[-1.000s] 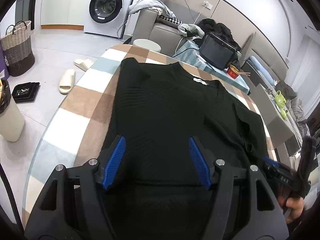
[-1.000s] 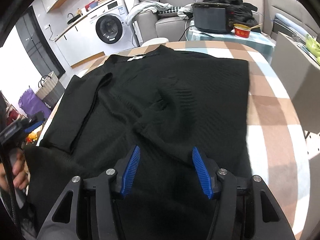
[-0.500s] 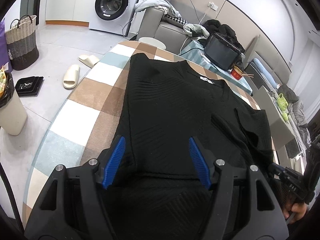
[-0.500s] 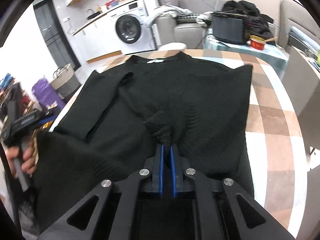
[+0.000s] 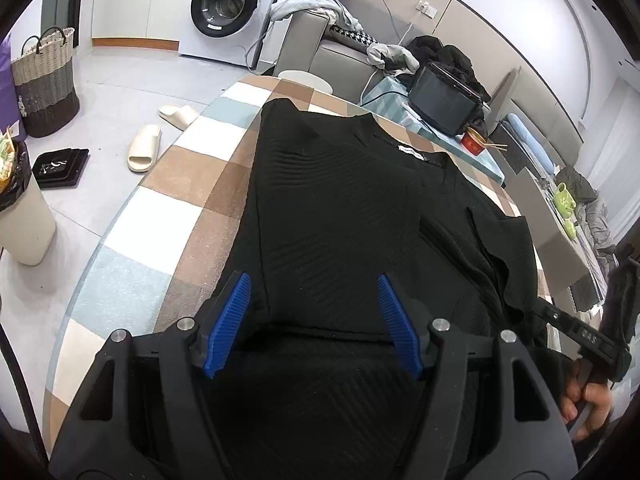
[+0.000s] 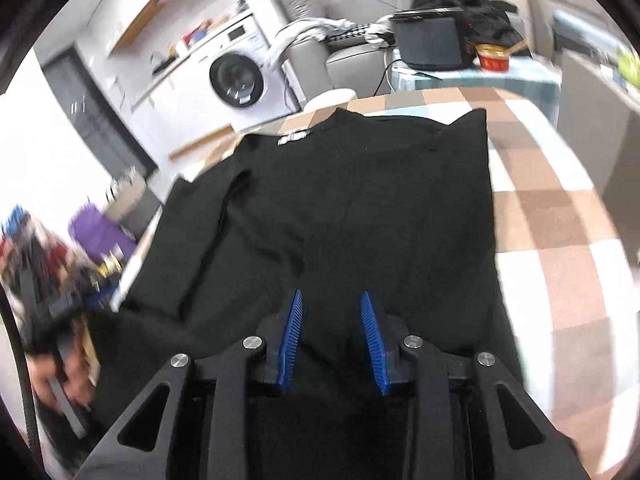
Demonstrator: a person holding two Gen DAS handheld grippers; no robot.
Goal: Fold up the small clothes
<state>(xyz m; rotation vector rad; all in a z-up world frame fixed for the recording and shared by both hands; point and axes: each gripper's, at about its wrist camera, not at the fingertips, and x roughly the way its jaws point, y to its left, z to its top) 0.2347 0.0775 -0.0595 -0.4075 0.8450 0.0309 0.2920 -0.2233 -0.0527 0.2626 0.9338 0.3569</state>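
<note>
Left wrist view. Left gripper (image 5: 314, 322): jaws wide, nothing between the pads; it hangs over the near hem. Black sweater (image 5: 340, 216): flat on the checked tablecloth (image 5: 168, 184), collar toward 12 o'clock, a folded-in sleeve and side panel lying on the body toward 3 o'clock. At 4 o'clock, a hand (image 5: 590, 404) on the other tool's grip. Beyond the table: washing machine (image 5: 228, 4) at 11 o'clock, slippers (image 5: 146, 146) at 10 o'clock.

Right wrist view (motion-blurred). Right gripper (image 6: 332, 338): jaws narrow, just been opening; knit lies beneath them, but the pads do not press on it. The sweater fills the centre, label at 12 o'clock, a sleeve laid lengthwise toward 9 o'clock.

Risks, as judged. The freed cloth may slump and spoil the fold line if the knit drags on a withdrawing pad. The near hem overhangs the table edge; a pull toward 6 o'clock could slide the whole garment off. Dark knit hides layers, so a pinch may take too many.
</note>
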